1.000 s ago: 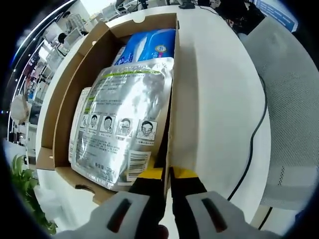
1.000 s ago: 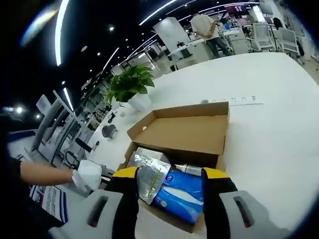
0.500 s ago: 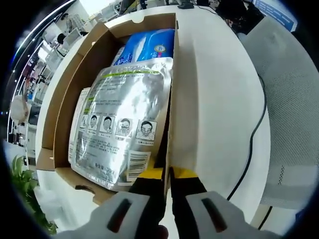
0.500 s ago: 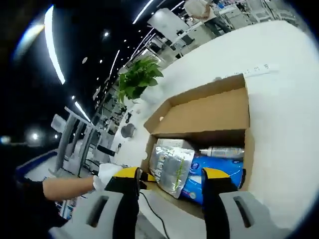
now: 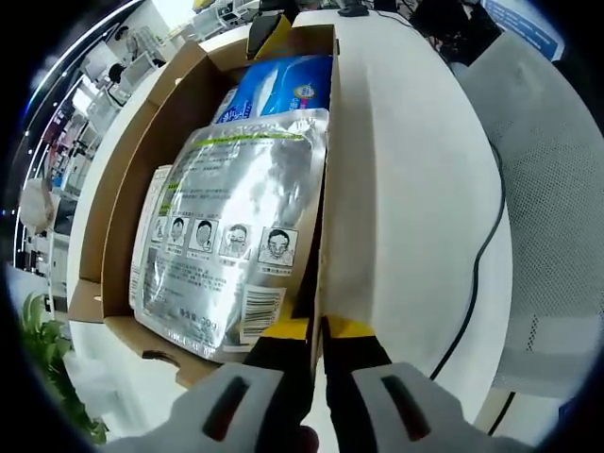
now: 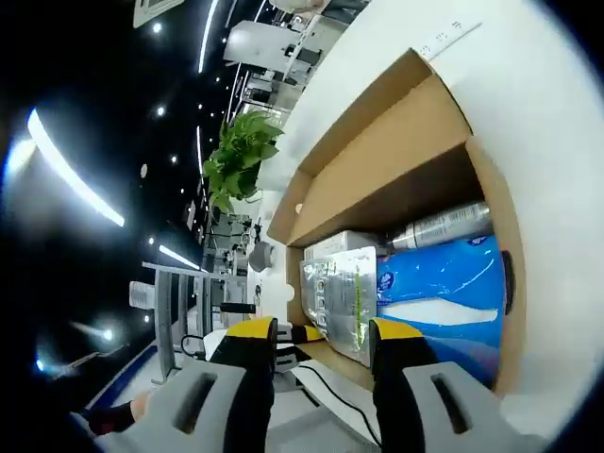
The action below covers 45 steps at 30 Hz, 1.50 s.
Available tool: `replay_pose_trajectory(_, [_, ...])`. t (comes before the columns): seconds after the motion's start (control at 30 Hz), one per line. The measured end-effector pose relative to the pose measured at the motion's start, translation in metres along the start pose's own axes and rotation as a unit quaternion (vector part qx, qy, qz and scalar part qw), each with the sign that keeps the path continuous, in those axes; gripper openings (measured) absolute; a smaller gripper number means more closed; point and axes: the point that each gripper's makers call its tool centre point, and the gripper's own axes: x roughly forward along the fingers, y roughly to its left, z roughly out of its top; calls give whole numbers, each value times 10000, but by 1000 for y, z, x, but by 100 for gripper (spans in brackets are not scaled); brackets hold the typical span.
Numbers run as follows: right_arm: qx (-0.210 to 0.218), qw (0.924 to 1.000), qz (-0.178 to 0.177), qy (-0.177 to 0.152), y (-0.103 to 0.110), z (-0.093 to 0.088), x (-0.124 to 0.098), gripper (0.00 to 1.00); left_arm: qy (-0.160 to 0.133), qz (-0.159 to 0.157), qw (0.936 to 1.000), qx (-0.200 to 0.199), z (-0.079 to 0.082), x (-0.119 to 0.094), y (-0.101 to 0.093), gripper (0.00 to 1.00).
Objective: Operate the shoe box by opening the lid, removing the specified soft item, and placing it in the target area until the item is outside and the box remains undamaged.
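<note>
The open cardboard shoe box (image 5: 142, 160) lies on the white table, with a silver foil pouch (image 5: 231, 236) printed with small faces on top of its contents. A blue soft pack (image 5: 283, 85) lies beyond the pouch. My left gripper (image 5: 316, 330) is shut on the near end of the box's right wall. A yellow and black fingertip (image 5: 267, 30) of the right gripper shows over the box's far end. In the right gripper view the box (image 6: 396, 142) has its lid flap raised; the pouch (image 6: 344, 302), blue pack (image 6: 444, 293) and a silver bottle (image 6: 439, 225) lie inside. My right gripper (image 6: 321, 335) stands open, empty, above them.
A white table (image 5: 406, 189) carries the box. A grey mesh chair (image 5: 557, 189) stands to the right, and a black cable (image 5: 481, 264) runs along the table edge. A potted plant (image 6: 236, 160) stands beyond the box.
The right gripper has come closer over the box, and its fingertip now shows at the top of the left gripper view. The left gripper has kept its hold and not moved.
</note>
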Motion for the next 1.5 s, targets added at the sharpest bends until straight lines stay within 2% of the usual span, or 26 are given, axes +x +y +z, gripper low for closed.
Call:
replay_pose_trajectory(0.1, [105,9999,31,35,-5,2,6,39,-6,-15,10000,23,0,0,-1,2])
replay_pose_trajectory(0.2, [163,9997,86,138,-5,-5,11,38,7,-23,10000,0,0,1,-1,2])
replay_pose_trajectory(0.27, [59,9998,26,176,-7,-9,14,38,2,-12,10000,-4,0,1,-1,2])
replay_pose_trajectory(0.33, [-246,9995,-77,154,-10,-12,15,38,-2,1,10000,-4,0,1,-1,2])
replay_pose_trajectory(0.47, [-33,9999,-38,165,-13,-15,20,38,0,-1,10000,-10,0,1,-2,2])
replay_pose_trajectory(0.57, [-193,9996,-8,212,-11,-17,22,40,0,-3,10000,-11,0,1,-2,2])
replay_pose_trajectory(0.77, [-14,9997,-53,225,-19,-20,29,39,6,-12,10000,-9,0,1,-2,2])
replay_pose_trajectory(0.93, [-19,9998,-131,157,-21,-18,34,36,4,-55,10000,39,1,1,-3,2])
replay_pose_trajectory(1.23, [13,9994,-233,265,-24,-21,38,33,18,-50,10000,2,1,2,-3,2])
replay_pose_trajectory(1.43, [21,9994,-194,271,-23,-21,39,33,17,-53,10000,6,1,2,-2,2])
replay_pose_trajectory(1.5, [-180,9997,21,155,-14,-18,40,33,17,-53,10000,8,1,1,-2,2])
